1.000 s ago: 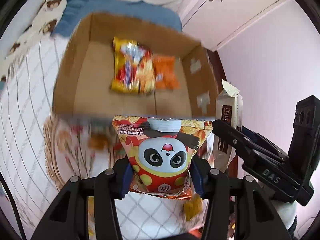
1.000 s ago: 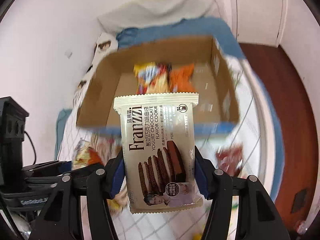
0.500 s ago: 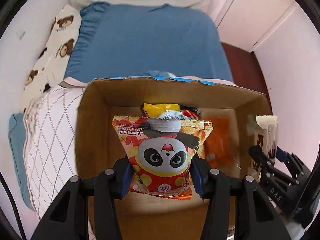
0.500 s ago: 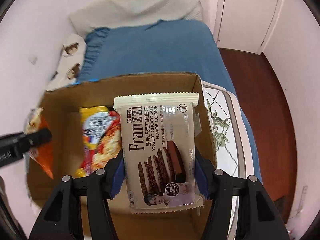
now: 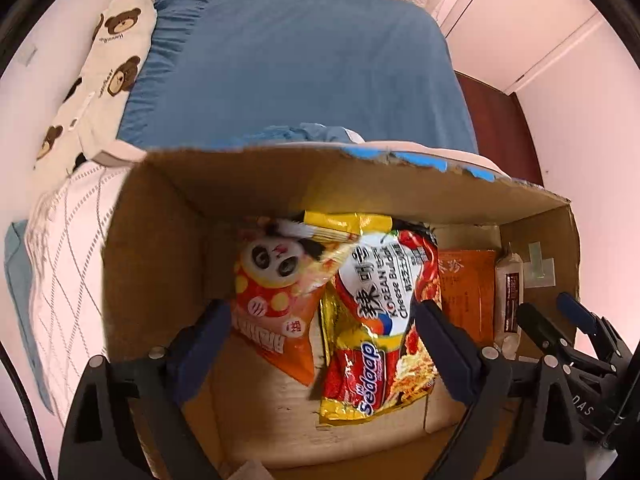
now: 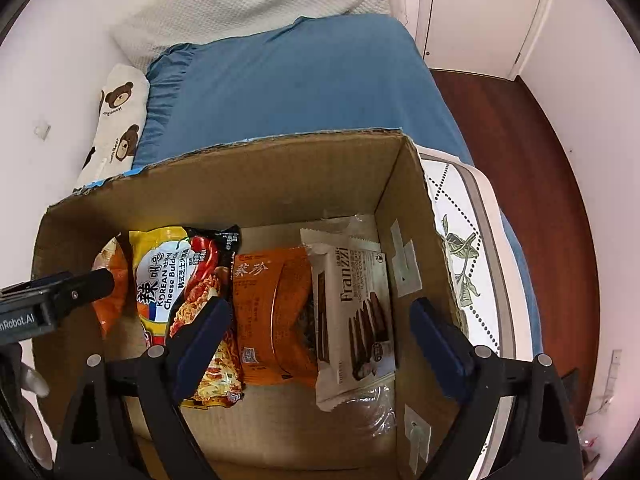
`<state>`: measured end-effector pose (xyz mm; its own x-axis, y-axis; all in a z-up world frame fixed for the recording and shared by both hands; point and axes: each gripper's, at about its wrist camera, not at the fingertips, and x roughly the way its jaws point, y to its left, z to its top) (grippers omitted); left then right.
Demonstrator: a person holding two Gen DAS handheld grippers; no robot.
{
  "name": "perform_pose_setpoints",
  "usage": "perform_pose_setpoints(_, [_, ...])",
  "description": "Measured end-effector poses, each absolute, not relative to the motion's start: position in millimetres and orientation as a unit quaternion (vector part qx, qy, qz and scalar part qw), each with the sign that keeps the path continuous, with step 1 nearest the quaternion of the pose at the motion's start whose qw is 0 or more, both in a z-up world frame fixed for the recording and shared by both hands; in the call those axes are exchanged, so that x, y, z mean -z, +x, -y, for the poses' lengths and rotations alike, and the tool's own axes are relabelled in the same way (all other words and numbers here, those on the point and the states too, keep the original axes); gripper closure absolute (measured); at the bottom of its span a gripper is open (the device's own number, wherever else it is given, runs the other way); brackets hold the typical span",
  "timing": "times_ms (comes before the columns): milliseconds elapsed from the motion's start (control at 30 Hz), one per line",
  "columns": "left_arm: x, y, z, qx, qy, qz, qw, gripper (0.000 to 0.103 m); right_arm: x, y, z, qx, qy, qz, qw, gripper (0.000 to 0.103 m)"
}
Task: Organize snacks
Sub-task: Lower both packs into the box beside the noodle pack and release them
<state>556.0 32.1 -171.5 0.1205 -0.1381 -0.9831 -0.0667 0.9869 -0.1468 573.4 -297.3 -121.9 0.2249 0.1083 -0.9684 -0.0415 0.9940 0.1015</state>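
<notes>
A big cardboard box [image 6: 224,184] sits on a bed with a blue sheet [image 6: 304,80]. Four snack packs lie in a row on the box floor.

From left to right they are: one panda chip bag [image 5: 276,292], one noodle pack [image 5: 380,312], one orange pack [image 6: 272,316] and one cookie pack [image 6: 352,312].

The left tongs [image 5: 324,344] are spread wide and hold nothing. The panda chip bag and the noodle pack lie just past their tips, inside the box. The right tongs [image 6: 320,344] are spread wide too, and empty. The orange pack and the cookie pack lie between and beyond their blue tips.

The noodle pack says "KOREAN Buldak Cheese" and "Sedaap". The cookie pack says "Franzzi". The orange pack has Chinese writing. The side of the left tongs shows letters ending in "nRobot.AI".

A pillow with brown bears [image 5: 108,64] lies beside the blue sheet.
</notes>
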Motion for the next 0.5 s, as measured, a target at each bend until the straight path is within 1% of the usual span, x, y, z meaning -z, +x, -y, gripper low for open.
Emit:
perform_pose_setpoints(267, [154, 526, -28, 0.018, -0.065, -0.631, 0.772, 0.009, 111, 553, 289, -0.048, 0.012, -0.622, 0.781, 0.009])
perform_pose_setpoints(500, [131, 481, -22, 0.011, -0.064, -0.599, 0.798, 0.009, 85, 513, 292, -0.056, -0.015, -0.598, 0.799, 0.009])
